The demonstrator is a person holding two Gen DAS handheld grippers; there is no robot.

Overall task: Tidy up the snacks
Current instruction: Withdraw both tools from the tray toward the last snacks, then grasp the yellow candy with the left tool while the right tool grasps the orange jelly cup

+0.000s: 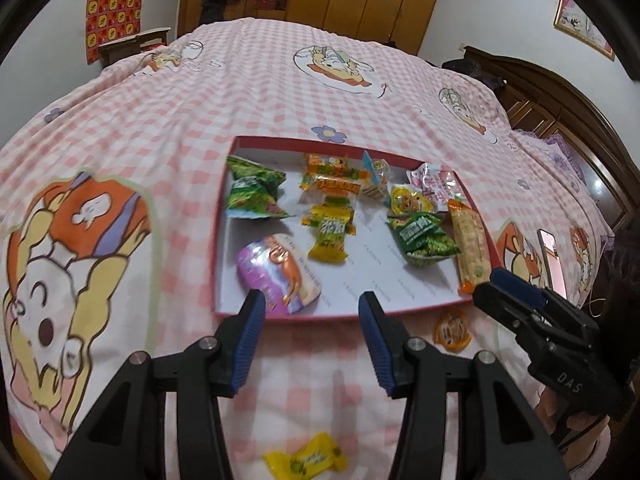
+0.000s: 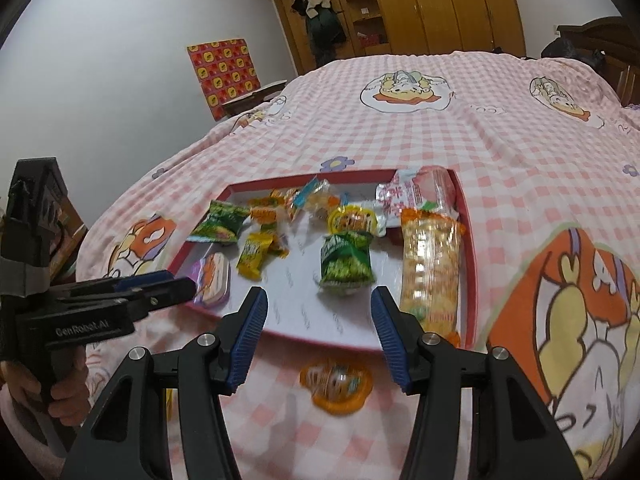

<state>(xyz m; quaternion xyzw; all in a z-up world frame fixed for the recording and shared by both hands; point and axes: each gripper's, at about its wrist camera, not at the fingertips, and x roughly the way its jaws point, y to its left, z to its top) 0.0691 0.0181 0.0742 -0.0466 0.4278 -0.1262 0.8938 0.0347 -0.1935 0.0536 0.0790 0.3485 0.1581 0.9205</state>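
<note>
A shallow red-rimmed tray (image 1: 296, 143) (image 2: 472, 280) lies on the bed and holds several snacks: a purple pack (image 1: 276, 272) (image 2: 212, 280), green bags (image 1: 424, 236) (image 2: 346, 262), a yellow packet (image 1: 330, 232) and a long cracker sleeve (image 1: 472, 244) (image 2: 430, 268). My left gripper (image 1: 312, 314) hovers open over the tray's near edge with nothing between its fingers. My right gripper (image 2: 320, 308) is open too and empty, above the near rim. An orange jelly cup (image 2: 336, 384) (image 1: 452, 330) lies on the bedspread just outside the tray. A yellow candy (image 1: 306, 458) lies under the left gripper.
The bedspread (image 1: 240, 80) is pink checked with cartoon prints. A phone (image 1: 552, 260) lies on the bed right of the tray. A dark wooden headboard (image 1: 560, 100) stands at the right, a wardrobe (image 2: 440, 8) behind. A hand (image 2: 24, 384) holds the left gripper's handle.
</note>
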